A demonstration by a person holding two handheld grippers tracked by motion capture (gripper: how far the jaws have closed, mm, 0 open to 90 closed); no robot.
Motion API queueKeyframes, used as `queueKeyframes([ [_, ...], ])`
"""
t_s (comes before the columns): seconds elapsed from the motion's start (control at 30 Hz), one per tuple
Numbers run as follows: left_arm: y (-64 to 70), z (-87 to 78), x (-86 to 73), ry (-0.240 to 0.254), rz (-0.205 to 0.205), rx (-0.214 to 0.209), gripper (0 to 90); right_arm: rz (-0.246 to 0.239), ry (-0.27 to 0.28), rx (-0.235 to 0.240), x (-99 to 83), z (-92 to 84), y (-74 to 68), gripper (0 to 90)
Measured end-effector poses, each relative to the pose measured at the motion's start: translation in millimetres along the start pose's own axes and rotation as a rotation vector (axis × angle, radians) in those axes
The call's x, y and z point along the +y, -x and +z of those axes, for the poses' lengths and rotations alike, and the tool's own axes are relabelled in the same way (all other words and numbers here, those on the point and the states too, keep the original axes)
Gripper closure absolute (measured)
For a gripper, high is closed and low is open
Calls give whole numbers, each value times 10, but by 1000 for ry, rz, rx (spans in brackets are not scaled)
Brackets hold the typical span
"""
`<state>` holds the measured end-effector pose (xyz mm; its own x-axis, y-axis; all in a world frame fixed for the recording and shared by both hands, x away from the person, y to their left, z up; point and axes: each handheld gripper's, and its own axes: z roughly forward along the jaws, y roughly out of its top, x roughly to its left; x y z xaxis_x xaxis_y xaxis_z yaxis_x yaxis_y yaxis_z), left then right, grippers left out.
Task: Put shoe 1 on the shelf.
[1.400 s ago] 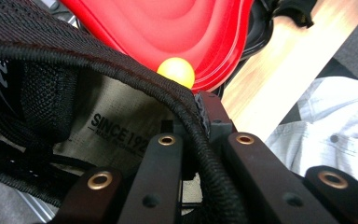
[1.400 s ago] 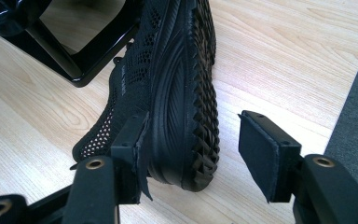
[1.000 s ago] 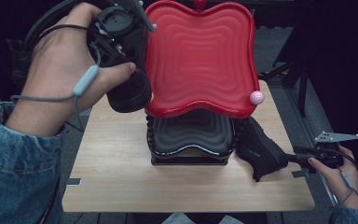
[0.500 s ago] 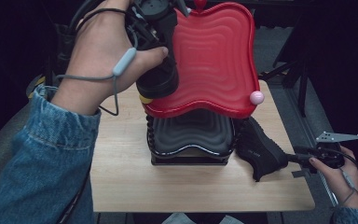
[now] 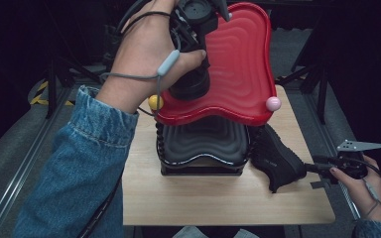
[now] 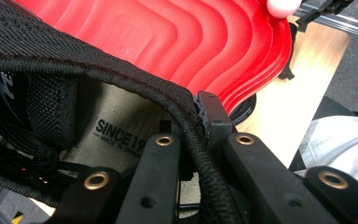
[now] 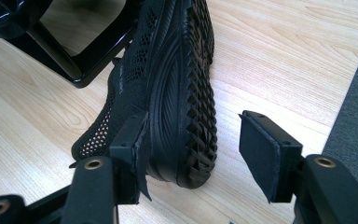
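The left hand-held gripper pinches the padded collar of a black knit mesh trainer, carrying it over the red ridged plastic tray at twelve o'clock. A second black trainer with a lugged rubber sole lies on its side on the pale wooden worktop at three o'clock, between the spread jaws of the right hand-held gripper; only one pad touches it.

Judgement: both trainers are light, the uppers soft and yielding, the soles stiffer. The collar rim or heel gives the firmest hold.

The carried trainer's toe is hidden by the hand. The black tiered stand beneath the tray is hard to make out.
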<state>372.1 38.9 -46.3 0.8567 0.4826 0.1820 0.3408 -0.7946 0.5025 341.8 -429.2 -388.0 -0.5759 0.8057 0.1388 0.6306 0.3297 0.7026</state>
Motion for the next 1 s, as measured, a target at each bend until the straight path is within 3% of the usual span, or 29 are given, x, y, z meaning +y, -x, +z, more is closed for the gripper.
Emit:
queueKeyframes([
  [0.2, 41, 71, 66, -10, 34, 11, 861, 1, -1, 2, -4, -1, 6, 443],
  [0.43, 96, 194, 69, -31, 106, 25, 858, -4, -6, 2, 0, 16, -3, 442],
  [0.8, 92, 377, 16, -25, 112, 2, 851, -1, -17, 6, -5, 42, -5, 436],
  [1.0, 135, 440, -3, -29, 113, 16, 836, 1, -13, 6, -7, 34, -2, 433],
])
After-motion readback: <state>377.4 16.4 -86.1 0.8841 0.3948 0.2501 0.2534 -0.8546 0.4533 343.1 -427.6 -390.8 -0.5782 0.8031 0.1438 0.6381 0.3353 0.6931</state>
